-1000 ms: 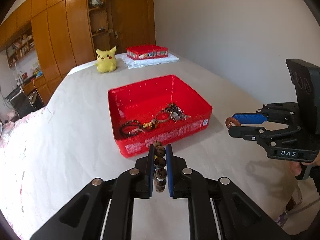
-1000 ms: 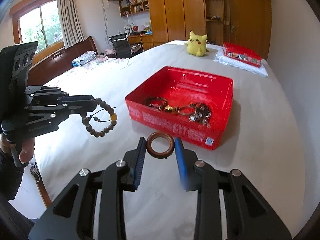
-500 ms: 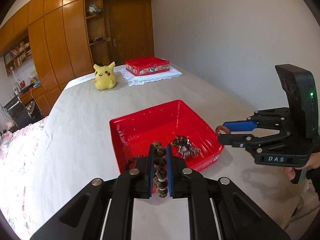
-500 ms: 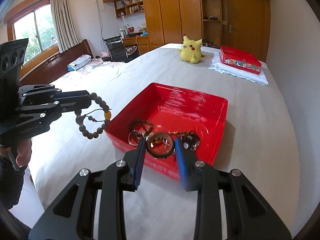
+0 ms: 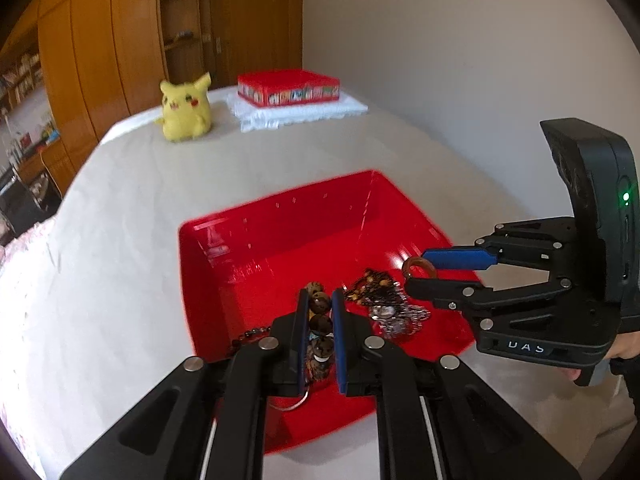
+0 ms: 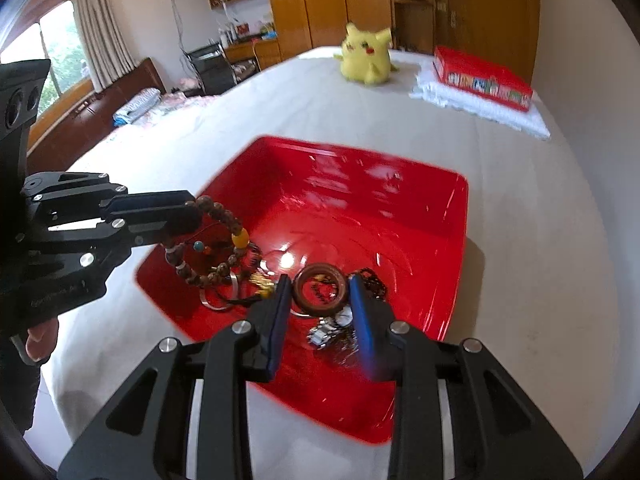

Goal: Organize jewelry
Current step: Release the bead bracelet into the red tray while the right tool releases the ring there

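Left gripper (image 5: 319,322) pinching floppy brown wooden bead bracelet (image 6: 212,240), right gripper (image 6: 320,292) squeezing stiff, light brown wooden ring (image 6: 319,289) by its sides, both over near red plastic tray (image 6: 460,216).

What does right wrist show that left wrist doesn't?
Right wrist only: window, curtain, the whole bead bracelet hanging from the left hand-held gripper, and the wooden ring face-on.

Left wrist only: bare wall and the right hand-held gripper side-on.

Both: red tray with jewelry, yellow plush, red box.
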`<move>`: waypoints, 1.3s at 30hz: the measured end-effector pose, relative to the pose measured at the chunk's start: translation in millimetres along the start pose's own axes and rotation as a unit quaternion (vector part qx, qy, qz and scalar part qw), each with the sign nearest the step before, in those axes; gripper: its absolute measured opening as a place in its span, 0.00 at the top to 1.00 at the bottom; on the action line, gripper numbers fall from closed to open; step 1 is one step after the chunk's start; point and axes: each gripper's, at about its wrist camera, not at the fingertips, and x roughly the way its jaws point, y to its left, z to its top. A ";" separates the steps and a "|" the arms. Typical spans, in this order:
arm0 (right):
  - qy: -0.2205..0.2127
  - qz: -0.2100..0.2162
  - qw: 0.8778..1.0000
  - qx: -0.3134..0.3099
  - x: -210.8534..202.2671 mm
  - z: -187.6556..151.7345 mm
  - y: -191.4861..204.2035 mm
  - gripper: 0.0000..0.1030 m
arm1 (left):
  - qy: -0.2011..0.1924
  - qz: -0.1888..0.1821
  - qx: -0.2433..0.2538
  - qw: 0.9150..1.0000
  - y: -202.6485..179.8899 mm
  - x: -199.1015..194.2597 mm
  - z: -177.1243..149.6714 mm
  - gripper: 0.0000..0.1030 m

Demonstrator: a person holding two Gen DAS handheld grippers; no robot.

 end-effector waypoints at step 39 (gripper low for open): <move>0.030 -0.035 0.999 -0.005 30.7 -10.9 -10.6 0.38 | 0.029 0.010 -0.033 0.999 32.9 29.4 -29.0 0.36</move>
